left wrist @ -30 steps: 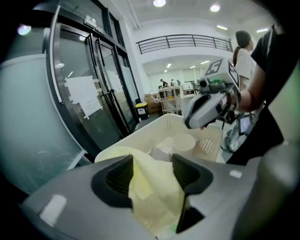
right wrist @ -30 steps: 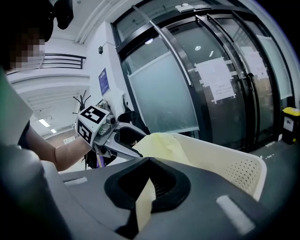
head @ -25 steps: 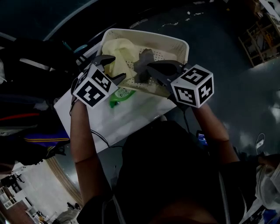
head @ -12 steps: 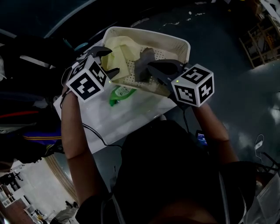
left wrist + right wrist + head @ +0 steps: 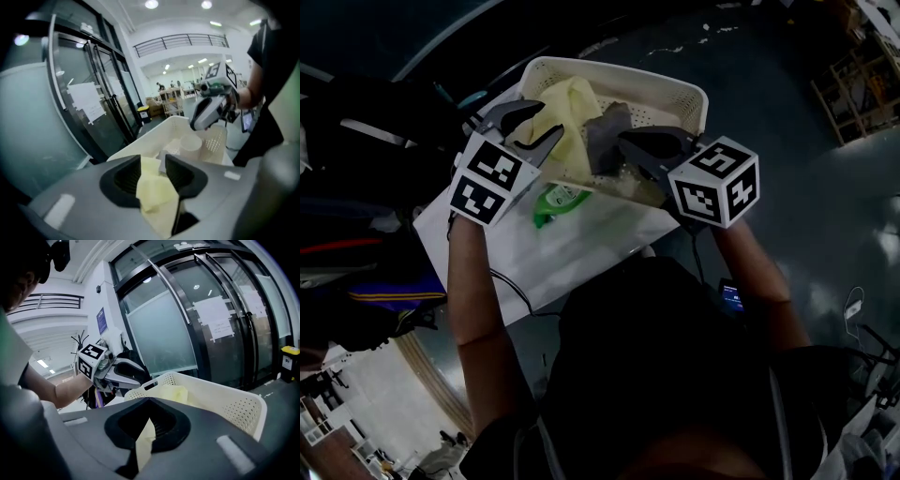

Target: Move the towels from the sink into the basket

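Nearest the camera on the person's head, two bare forearms reach toward the white perforated basket (image 5: 675, 94), each carrying a gripper with a black-and-white marker cube. Just this side of the basket, under its near edge, lies a white sheet-like surface (image 5: 581, 248) with a small green item (image 5: 555, 202) on it, whose print is too small to read. At the basket's left side, the left gripper (image 5: 153, 165) is closing its jaws on a fold of the yellow towel (image 5: 567, 108). The cloth lies between the pads, with a gap showing beside it. At the basket's right side, the right gripper (image 5: 149, 430) has its jaws drawn nearly together, pinching a narrow strip of the same yellow towel. The towel hangs over the basket's inside, and a grey towel (image 5: 605, 131) lies in the basket just beside it, between the two grippers. Nothing stands between either gripper and the basket. Beyond the basket's far wall are dark-framed glass doors (image 5: 187, 333) with paper notices (image 5: 218, 319) taped on, their writing unreadable. A blue wall sign (image 5: 101, 319) is equally illegible, and a yellow-lidded bin (image 5: 289, 357) stands farther off.
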A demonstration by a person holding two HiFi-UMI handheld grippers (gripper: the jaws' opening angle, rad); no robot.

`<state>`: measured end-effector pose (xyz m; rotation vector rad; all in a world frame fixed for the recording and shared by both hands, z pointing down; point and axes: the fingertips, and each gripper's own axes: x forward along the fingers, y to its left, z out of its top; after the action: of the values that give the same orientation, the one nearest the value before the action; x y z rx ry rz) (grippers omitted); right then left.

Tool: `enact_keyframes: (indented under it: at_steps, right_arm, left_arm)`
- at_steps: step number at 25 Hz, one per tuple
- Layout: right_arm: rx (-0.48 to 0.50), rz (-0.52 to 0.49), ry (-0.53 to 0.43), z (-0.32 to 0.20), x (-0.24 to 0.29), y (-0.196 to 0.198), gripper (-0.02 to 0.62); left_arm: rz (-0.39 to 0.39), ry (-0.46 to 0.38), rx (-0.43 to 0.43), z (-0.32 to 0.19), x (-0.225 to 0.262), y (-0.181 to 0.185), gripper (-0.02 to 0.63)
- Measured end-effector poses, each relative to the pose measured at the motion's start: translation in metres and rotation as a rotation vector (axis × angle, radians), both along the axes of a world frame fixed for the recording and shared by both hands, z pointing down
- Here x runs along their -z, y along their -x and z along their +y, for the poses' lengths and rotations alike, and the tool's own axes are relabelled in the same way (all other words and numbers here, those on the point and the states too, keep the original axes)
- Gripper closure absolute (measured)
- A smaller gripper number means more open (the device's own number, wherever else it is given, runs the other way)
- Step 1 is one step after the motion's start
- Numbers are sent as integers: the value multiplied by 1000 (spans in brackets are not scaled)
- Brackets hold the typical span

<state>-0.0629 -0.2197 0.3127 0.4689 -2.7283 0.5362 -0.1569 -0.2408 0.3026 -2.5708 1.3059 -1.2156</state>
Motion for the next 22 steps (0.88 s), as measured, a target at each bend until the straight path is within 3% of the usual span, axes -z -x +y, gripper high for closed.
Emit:
enact_keyframes:
  at_steps: [6,10,16,22]
  right_arm:
    - [-5,8,2,0,-1,2,597]
    - [-9,7,-2,2,0,4,597]
    - [-14,2,-12,9,3,9,597]
    - [-2,-2,-28,21,9,17,597]
  left_arm:
    - [482,-89,179,7,16,-2,518]
    - [676,-170,248,18,35,-2,543]
    - [845,-276,311,40,58,2,595]
    - [838,-276,315,64,54,-2,597]
